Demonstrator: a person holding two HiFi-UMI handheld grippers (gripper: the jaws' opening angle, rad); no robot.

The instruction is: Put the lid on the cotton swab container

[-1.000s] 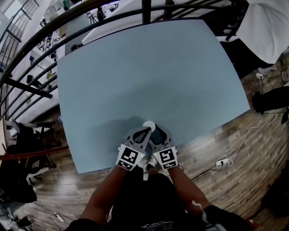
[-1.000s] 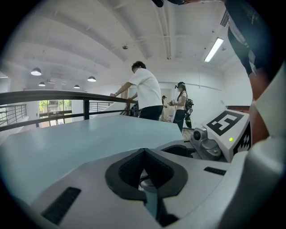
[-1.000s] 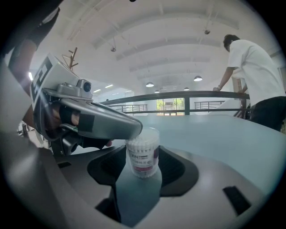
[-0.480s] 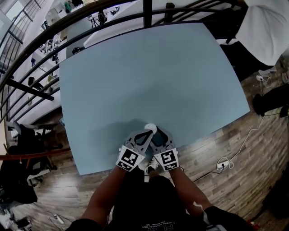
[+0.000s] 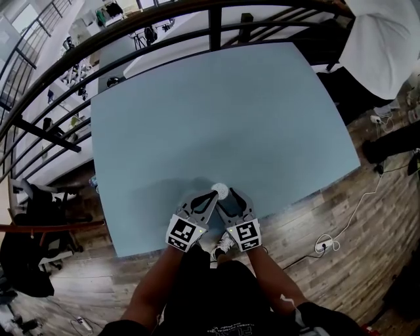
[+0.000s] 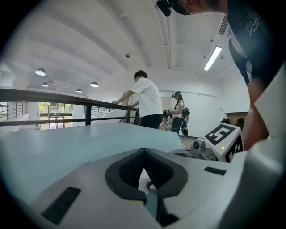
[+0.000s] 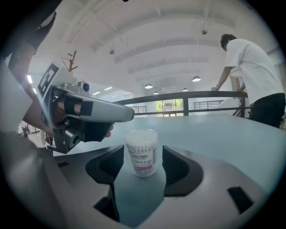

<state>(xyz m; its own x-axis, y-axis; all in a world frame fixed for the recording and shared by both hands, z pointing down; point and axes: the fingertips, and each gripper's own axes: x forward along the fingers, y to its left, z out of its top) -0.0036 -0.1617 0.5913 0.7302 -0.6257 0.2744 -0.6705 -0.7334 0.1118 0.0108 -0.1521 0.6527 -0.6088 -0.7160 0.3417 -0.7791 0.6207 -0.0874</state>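
The cotton swab container [image 7: 142,150], a clear tub packed with white swabs and wearing a pink label, stands upright on the light blue table [image 5: 216,111] near its front edge; from the head view it is a white disc [image 5: 219,190]. My right gripper [image 7: 143,157] straddles it. Its jaws are opening, with a gap between each pad and the tub. My left gripper [image 6: 143,154] has its pads meeting at the tip, and I see nothing between them. Its tip reaches the tub's top from the left [image 7: 127,114]. I cannot make out a separate lid.
The table's front edge [image 5: 197,239] lies just under both grippers, with wood floor below. A black railing [image 5: 210,20] runs along the far side. Two people [image 6: 147,100] stand beyond it. A cable and power strip [image 5: 325,243] lie on the floor at right.
Both grippers stay at the container by the front edge. The head view has shifted slightly, so the table sits a little lower in the frame.
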